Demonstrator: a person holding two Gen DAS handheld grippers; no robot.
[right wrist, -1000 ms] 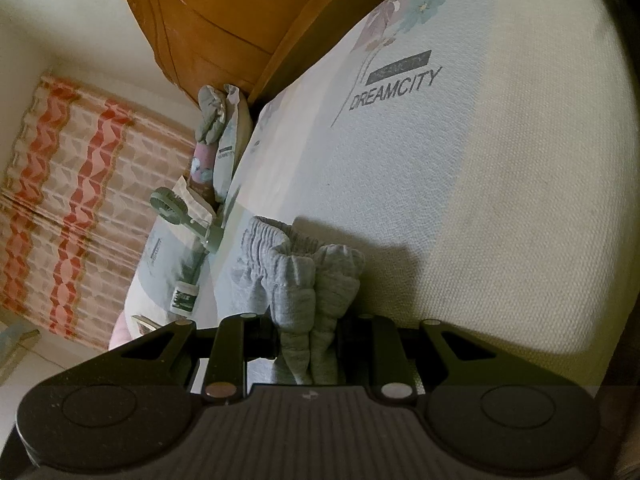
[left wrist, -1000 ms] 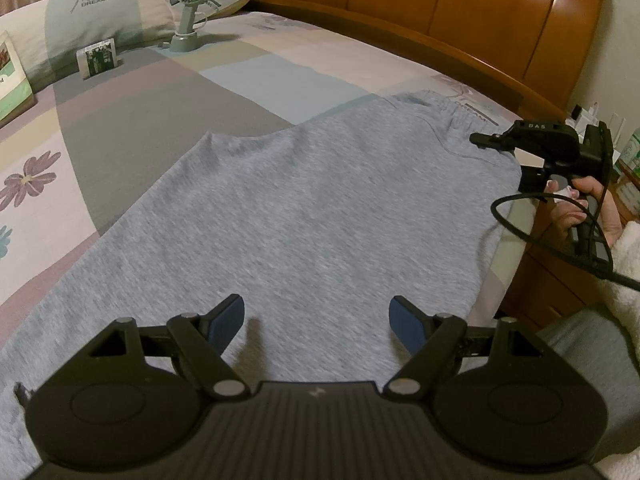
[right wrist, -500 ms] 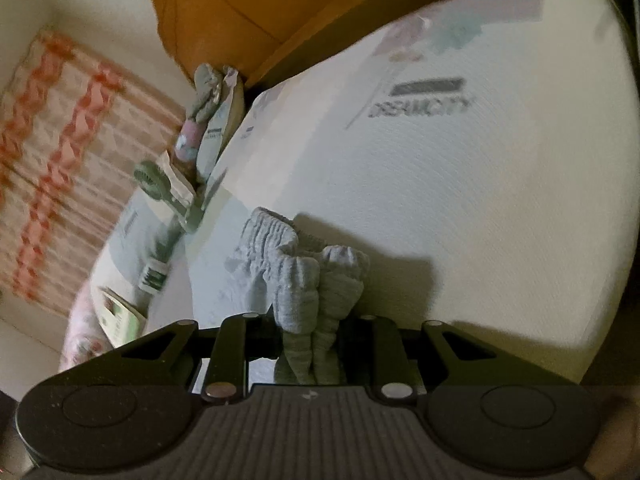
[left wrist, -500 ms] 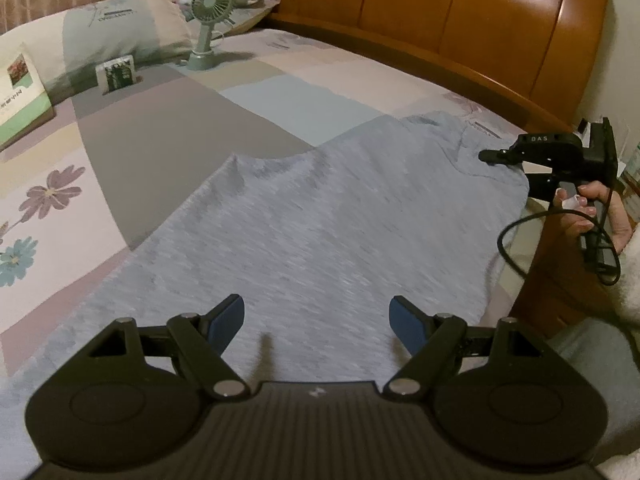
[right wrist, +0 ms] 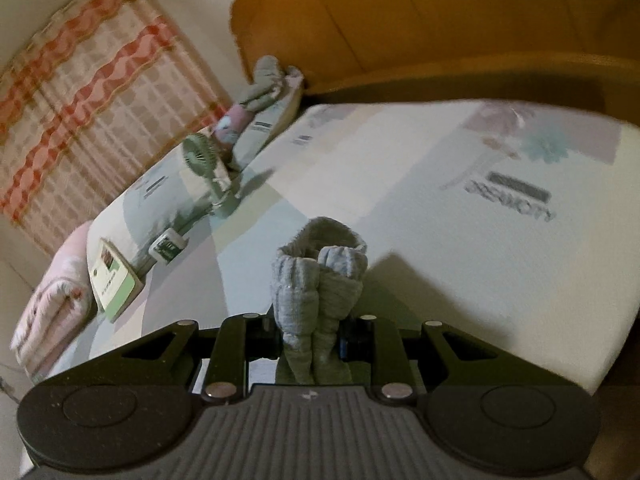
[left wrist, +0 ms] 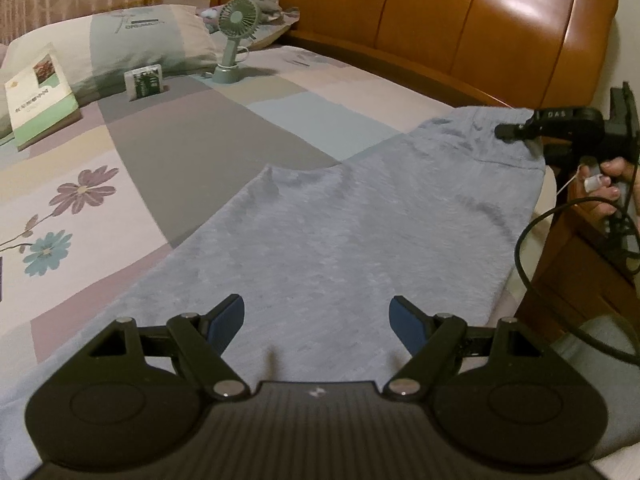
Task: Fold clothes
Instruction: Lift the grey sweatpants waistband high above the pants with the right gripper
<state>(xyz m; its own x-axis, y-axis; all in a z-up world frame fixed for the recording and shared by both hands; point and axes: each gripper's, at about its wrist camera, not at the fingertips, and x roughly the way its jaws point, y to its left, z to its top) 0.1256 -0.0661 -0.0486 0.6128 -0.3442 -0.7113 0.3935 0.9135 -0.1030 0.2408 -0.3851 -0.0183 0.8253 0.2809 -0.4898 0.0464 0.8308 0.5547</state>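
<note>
The soft grey knit garment lies lengthwise on the bed, running away from the wide, empty left tool; the right tool pinches its far bunched waistband.

Around me stood a glossy wooden headboard, a patchwork floral bedsheet, a pillow, and a red-striped curtain under dim light.
</note>
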